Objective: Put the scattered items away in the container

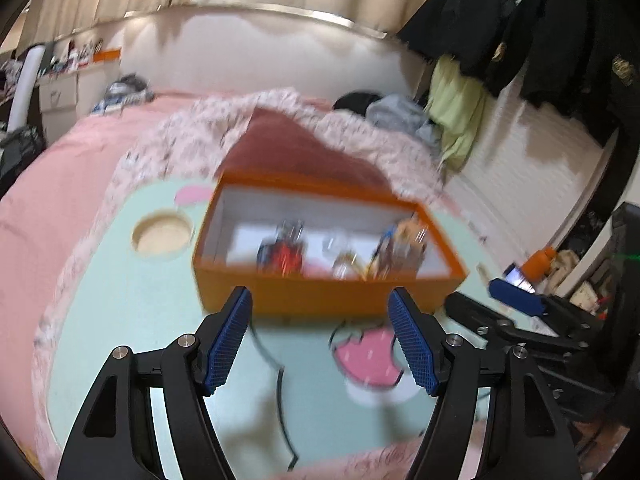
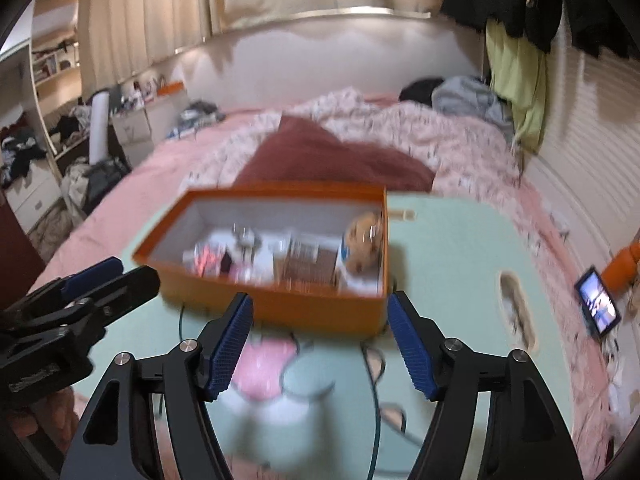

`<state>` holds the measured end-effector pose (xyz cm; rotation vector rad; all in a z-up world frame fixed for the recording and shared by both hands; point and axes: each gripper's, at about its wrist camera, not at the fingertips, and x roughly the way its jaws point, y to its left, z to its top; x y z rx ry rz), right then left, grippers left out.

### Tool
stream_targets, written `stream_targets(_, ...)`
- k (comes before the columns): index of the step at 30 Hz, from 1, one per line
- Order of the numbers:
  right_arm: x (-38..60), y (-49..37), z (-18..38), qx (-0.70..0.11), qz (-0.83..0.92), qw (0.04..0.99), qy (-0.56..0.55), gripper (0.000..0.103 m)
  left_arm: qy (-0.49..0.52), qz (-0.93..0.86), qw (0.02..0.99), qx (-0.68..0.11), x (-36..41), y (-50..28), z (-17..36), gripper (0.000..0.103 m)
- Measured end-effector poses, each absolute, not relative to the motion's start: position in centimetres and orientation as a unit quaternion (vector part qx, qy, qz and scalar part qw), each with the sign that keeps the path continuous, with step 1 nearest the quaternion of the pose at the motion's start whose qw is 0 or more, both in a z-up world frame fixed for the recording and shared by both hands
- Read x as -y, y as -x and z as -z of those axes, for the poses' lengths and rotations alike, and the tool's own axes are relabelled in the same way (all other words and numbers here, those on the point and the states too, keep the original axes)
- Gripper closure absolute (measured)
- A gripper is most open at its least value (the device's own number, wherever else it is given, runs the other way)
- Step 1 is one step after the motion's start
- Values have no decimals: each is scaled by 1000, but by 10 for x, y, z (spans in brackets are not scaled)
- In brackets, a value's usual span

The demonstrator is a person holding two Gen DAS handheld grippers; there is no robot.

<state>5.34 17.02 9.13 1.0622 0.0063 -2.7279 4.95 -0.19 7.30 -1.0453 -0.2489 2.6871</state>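
An orange box (image 1: 320, 300) with a white inside stands on a mint-green bed tray table (image 1: 132, 320); it also shows in the right wrist view (image 2: 316, 312). Several small items lie in it, blurred: a red and black one (image 1: 284, 256), a clear one (image 1: 336, 244) and a brown toy (image 2: 362, 240). My left gripper (image 1: 320, 340) is open and empty, just short of the box's near wall. My right gripper (image 2: 320, 344) is open and empty, also in front of the box. The left gripper appears at the left of the right wrist view (image 2: 92, 280).
The tray table (image 2: 440, 260) lies on a bed with a pink floral duvet (image 1: 80, 148) and a dark red cushion (image 2: 320, 160). A phone (image 2: 598, 304) and an orange bottle (image 2: 620, 268) lie at the right. Clothes hang on the right wall (image 1: 520, 28).
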Motion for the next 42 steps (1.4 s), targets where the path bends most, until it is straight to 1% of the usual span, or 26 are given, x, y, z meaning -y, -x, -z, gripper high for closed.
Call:
stream_targets(3, -169, -56, -74, -9, 914, 99, -393, 33, 394, -910, 106, 74, -2, -45, -52, 32)
stream_targets(6, -168, -50, -56, -5, 898, 112, -426, 33, 427, -894, 103, 91, 1, -35, -35, 32)
stream_targets(8, -168, -45, -44, -8, 890, 96, -446, 33, 446, -886, 89, 94, 4, -30, -26, 32)
stream_targets(13, -176, -39, -27, -4, 876, 69, -478, 33, 455, -888, 50, 49, -3, -26, -14, 31)
stream_targets(14, -175, -40, -26, -11, 875, 60, -480, 30, 457, -887, 47, 34, -8, -26, -13, 24)
stream_targets(15, -174, -39, -24, -23, 874, 52, -482, 28, 463, -885, 45, 20, -13, -25, -11, 11)
stream_targets(17, -170, -40, -21, -40, 872, 45, -486, 14, 468, -883, 24, -11, -21, -23, -5, 2)
stream_targets(18, -171, -41, -20, -37, 870, 48, -488, 13, 471, -882, 22, -4, -18, -22, -5, 0)
stream_targets(19, -174, -41, -20, -33, 869, 47, -491, 10, 472, -881, 22, 1, -14, -21, -5, 0)
stream_targets(20, -176, -41, -20, -32, 868, 47, -493, 4, 472, -881, 23, 0, -14, -21, -6, 0)
stream_targets(21, -176, -41, -19, -34, 867, 48, -495, 2, 472, -881, 22, 1, -13, -21, -6, 0)
stream_targets(25, -175, -45, -18, -34, 866, 50, -497, 0, 472, -881, 22, 0, -13, -21, -6, 0)
stream_targets(42, -173, -42, -17, -38, 862, 50, -503, 0, 466, -884, 28, -2, -11, -21, -2, 0)
